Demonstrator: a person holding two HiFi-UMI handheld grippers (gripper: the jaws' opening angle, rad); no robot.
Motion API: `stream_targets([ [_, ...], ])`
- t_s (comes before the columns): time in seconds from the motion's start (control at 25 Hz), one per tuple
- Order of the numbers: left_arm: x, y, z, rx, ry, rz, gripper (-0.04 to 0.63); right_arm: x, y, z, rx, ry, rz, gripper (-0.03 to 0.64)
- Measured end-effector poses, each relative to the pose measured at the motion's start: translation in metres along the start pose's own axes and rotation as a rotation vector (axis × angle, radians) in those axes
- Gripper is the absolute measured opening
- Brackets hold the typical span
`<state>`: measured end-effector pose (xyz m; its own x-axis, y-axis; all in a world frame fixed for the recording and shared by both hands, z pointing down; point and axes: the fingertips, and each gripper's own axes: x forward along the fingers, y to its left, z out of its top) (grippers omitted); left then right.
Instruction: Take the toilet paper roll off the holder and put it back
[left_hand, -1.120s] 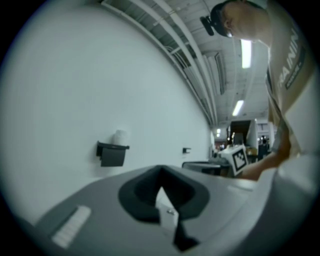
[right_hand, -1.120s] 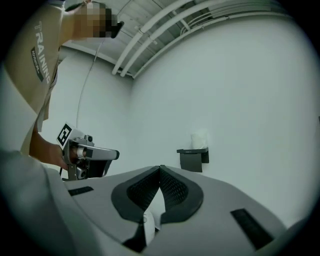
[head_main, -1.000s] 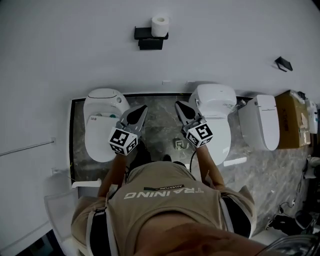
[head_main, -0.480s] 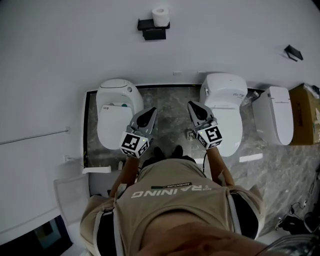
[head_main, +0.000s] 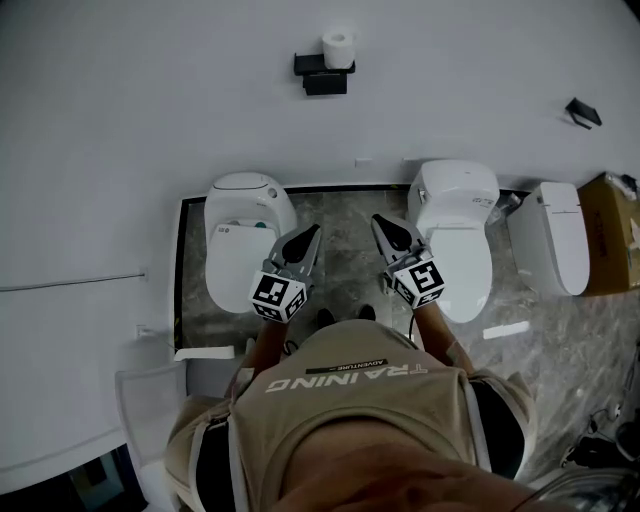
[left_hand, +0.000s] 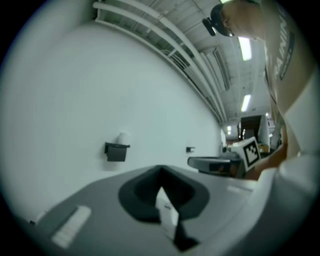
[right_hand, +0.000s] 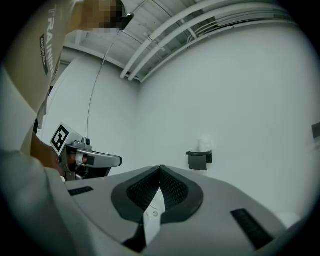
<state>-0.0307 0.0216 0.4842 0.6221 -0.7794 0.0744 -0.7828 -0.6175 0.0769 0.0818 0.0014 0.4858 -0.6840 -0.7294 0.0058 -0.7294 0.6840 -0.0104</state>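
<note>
A white toilet paper roll (head_main: 338, 48) stands upright on top of a black wall holder (head_main: 325, 74), high on the white wall. It is far ahead of both grippers. My left gripper (head_main: 309, 238) and right gripper (head_main: 384, 226) are held side by side in front of the person's chest, pointing at the wall. Both are shut with nothing between the jaws. In the left gripper view the roll (left_hand: 121, 138) and holder (left_hand: 116, 151) sit left of my left gripper (left_hand: 160, 170). In the right gripper view the roll (right_hand: 204, 144) and holder (right_hand: 199, 159) sit right of my right gripper (right_hand: 160, 169).
Three white toilets stand along the wall: one at the left (head_main: 240, 240), one in the middle (head_main: 456, 235), one at the right (head_main: 558, 240). A cardboard box (head_main: 614, 230) is at the far right. A second black holder (head_main: 583, 112) hangs on the wall. Marble floor (head_main: 345, 260) lies between the toilets.
The person has shifted, so the toilets and floor sit lower and further right in the head view. Both grippers have moved along with the body and stay shut and empty.
</note>
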Motion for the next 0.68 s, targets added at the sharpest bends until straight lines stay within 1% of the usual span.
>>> stream_targets([
  [0.08,-0.002,0.002,0.005,0.013,-0.003,-0.002,0.0,0.003,0.004,0.001,0.008,-0.002,0.007,0.014],
  [0.16,-0.006,0.003,0.008,0.009,-0.01,0.001,0.0,0.003,0.01,-0.001,0.012,0.007,0.021,0.014],
  [0.36,-0.015,0.001,0.01,0.013,-0.012,-0.007,0.0,0.011,0.02,0.004,-0.007,0.011,0.054,0.014],
  [0.68,-0.033,0.01,0.014,0.034,-0.013,0.027,0.0,0.019,0.044,0.007,-0.038,0.01,0.078,0.014],
])
